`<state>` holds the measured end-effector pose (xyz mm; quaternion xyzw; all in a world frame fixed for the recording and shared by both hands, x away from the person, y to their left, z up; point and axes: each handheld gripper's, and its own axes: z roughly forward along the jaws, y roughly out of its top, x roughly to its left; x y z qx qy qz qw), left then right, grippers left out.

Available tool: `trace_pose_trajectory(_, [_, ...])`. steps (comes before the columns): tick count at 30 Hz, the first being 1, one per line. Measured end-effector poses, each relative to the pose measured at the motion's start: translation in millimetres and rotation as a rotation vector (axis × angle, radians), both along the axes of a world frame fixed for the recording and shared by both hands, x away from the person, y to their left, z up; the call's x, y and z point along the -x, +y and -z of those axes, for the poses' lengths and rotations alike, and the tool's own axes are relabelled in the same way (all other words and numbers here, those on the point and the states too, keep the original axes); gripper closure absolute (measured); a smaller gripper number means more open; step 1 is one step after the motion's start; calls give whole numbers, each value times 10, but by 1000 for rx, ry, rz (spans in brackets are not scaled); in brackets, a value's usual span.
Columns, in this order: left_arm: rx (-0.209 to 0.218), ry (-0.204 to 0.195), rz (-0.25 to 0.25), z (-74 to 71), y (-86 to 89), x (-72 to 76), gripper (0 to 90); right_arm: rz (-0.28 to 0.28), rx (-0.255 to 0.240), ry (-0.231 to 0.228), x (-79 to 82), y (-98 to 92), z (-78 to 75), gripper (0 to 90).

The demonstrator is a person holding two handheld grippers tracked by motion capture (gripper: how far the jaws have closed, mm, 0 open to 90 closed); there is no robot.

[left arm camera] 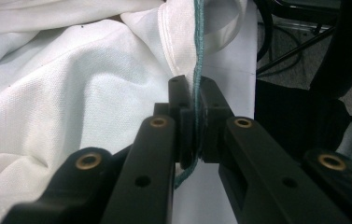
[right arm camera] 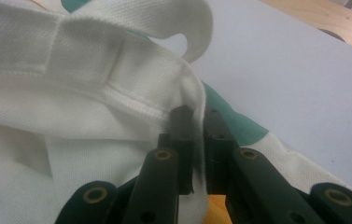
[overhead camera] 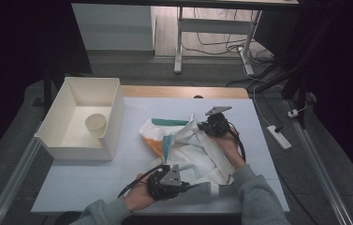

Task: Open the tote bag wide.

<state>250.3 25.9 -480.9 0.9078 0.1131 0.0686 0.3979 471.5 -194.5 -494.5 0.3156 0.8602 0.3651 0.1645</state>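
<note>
A white fabric bag (overhead camera: pixel 190 150) with green and orange patches lies crumpled on the pale table (overhead camera: pixel 94 176). My left gripper (overhead camera: pixel 197 186) sits at the near edge, shut on the bag's green-stitched rim (left arm camera: pixel 197 70); the edge runs straight between the pads. My right gripper (overhead camera: pixel 201 125) is at the bag's far side, shut on the white hemmed rim (right arm camera: pixel 194 100) just below a looped handle (right arm camera: pixel 183 25). In the left gripper view the white cloth (left arm camera: pixel 71 93) spreads to the left of the jaws. In the right gripper view a green patch (right arm camera: pixel 234 121) lies beyond the jaws.
An open white box (overhead camera: pixel 113 112) stands at the table's left with a small paper cup (overhead camera: pixel 96 123) inside. A wooden strip (overhead camera: pixel 183 92) runs along the far edge. A power strip (overhead camera: pixel 279 137) and cables lie on the floor to the right.
</note>
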Motion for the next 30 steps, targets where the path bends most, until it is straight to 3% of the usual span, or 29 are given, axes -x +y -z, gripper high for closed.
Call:
trace_pose_trajectory(2, [9, -5, -4, -16, 5, 9, 816, 5, -3, 1, 8, -8, -21, 811])
trace_pose_trajectory(4, [21, -28, -10, -73, 32, 24, 732, 22, -5, -4, 21, -29, -52, 719])
trace_pose_trajectory(9, [95, -85, -63, -333, 172, 22, 538, 30, -92, 3, 107, -140, -191, 566])
trace_pose_trajectory(16, [160, -121, -160, -588, 383, -180, 479, -19, -124, -66, 420, -169, -473, 495])
trace_pose_trajectory(21, [150, -105, -198, -665, 434, -383, 452, -61, -135, -92, 642, -163, -583, 483])
trace_pose_trajectory(23, [166, -77, -208, -682, 442, -484, 448, -78, -130, -94, 725, -169, -599, 479])
trace_pose_trajectory(25, [173, -72, -236, -697, 435, -570, 447, -81, -135, -87, 788, -182, -585, 479])
trace_pose_trajectory(30, [161, -38, -250, -718, 420, -813, 438, -83, -136, -72, 880, -208, -538, 478])
